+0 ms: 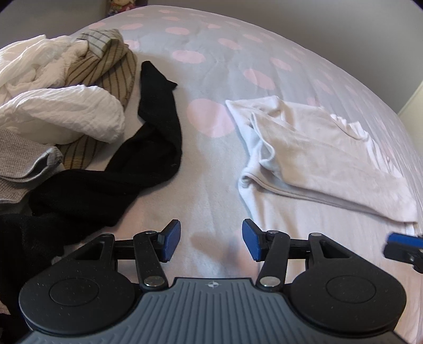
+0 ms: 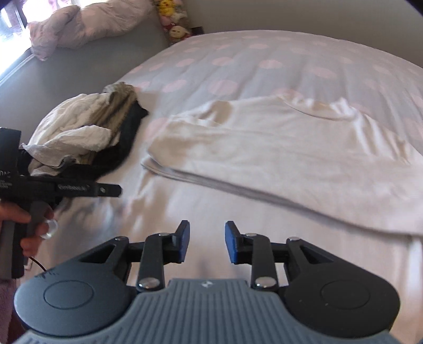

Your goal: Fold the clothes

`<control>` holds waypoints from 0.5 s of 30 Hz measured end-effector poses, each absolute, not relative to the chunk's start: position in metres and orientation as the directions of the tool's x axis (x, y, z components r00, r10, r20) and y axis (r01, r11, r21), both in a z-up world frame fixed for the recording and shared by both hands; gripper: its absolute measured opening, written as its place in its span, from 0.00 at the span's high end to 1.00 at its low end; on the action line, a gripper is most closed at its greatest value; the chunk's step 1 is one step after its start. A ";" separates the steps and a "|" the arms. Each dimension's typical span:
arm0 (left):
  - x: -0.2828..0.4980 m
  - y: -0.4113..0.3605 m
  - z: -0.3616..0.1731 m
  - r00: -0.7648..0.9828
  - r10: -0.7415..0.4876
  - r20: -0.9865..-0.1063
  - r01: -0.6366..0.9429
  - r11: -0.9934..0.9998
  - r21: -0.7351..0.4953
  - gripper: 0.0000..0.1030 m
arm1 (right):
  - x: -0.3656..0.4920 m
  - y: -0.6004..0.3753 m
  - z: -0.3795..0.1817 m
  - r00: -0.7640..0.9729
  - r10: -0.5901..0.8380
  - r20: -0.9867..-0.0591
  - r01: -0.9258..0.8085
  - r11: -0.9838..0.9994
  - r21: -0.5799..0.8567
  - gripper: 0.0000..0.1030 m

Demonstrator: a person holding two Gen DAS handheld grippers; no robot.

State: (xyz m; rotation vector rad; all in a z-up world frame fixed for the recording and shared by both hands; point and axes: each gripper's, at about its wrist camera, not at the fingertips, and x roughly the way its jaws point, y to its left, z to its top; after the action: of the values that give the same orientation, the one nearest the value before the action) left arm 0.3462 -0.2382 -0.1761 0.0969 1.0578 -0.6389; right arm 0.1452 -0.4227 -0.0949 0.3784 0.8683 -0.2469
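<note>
A white T-shirt (image 1: 312, 148) lies partly folded on the bed, ahead and to the right of my left gripper (image 1: 211, 242). In the right wrist view the shirt (image 2: 277, 148) lies straight ahead, its folded edge towards me. My left gripper is open and empty above the bedcover. My right gripper (image 2: 206, 243) is open and empty, short of the shirt's near edge. One blue fingertip of the right gripper (image 1: 403, 244) shows at the right edge of the left wrist view. The left gripper's body (image 2: 60, 189) shows at the left of the right wrist view, held by a hand.
A pile of unfolded clothes lies on the left: a white crinkled garment (image 1: 60, 111), a tan striped one (image 1: 111, 63), a black one (image 1: 127, 169) and a grey one (image 1: 21, 156). The bedcover (image 1: 211, 66) is pale with pink dots. Plush toys (image 2: 174, 23) stand at the wall.
</note>
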 end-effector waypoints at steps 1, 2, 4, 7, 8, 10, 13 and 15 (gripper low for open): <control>0.343 -0.239 -0.176 0.319 -0.449 -0.834 0.543 0.809 -0.228 0.52 | 0.126 -0.429 -0.094 0.606 -0.088 -0.791 0.403 0.891 0.210 0.68; 0.339 -0.239 -0.176 0.307 -0.458 -0.834 0.551 0.800 -0.237 0.52 | 0.107 -0.436 -0.094 0.586 -0.118 -0.801 0.445 0.874 0.197 0.67; 0.332 -0.240 -0.178 0.278 -0.467 -0.839 0.561 0.788 -0.253 0.52 | 0.070 -0.449 -0.093 0.534 -0.176 -0.827 0.527 0.834 0.163 0.65; 0.320 -0.239 -0.180 0.255 -0.464 -0.848 0.565 0.783 -0.258 0.52 | 0.019 -0.470 -0.093 0.442 -0.250 -0.862 0.643 0.758 0.110 0.62; 0.316 -0.238 -0.180 0.253 -0.457 -0.852 0.565 0.785 -0.254 0.52 | 0.004 -0.476 -0.092 0.425 -0.268 -0.865 0.672 0.733 0.103 0.62; 0.306 -0.236 -0.178 0.262 -0.439 -0.859 0.566 0.791 -0.232 0.52 | -0.026 -0.488 -0.091 0.412 -0.307 -0.858 0.721 0.686 0.101 0.62; 0.295 -0.232 -0.174 0.289 -0.430 -0.855 0.563 0.799 -0.211 0.52 | -0.052 -0.502 -0.091 0.429 -0.350 -0.833 0.758 0.641 0.122 0.62; 0.292 -0.230 -0.173 0.306 -0.437 -0.846 0.554 0.805 -0.215 0.52 | -0.060 -0.512 -0.092 0.469 -0.366 -0.803 0.775 0.606 0.176 0.62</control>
State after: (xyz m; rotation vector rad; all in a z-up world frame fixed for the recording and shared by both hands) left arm 0.2918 -0.2300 -0.1729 0.1247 1.0762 -0.6575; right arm -0.0595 -0.5123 -0.0918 0.5791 0.8048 -0.7493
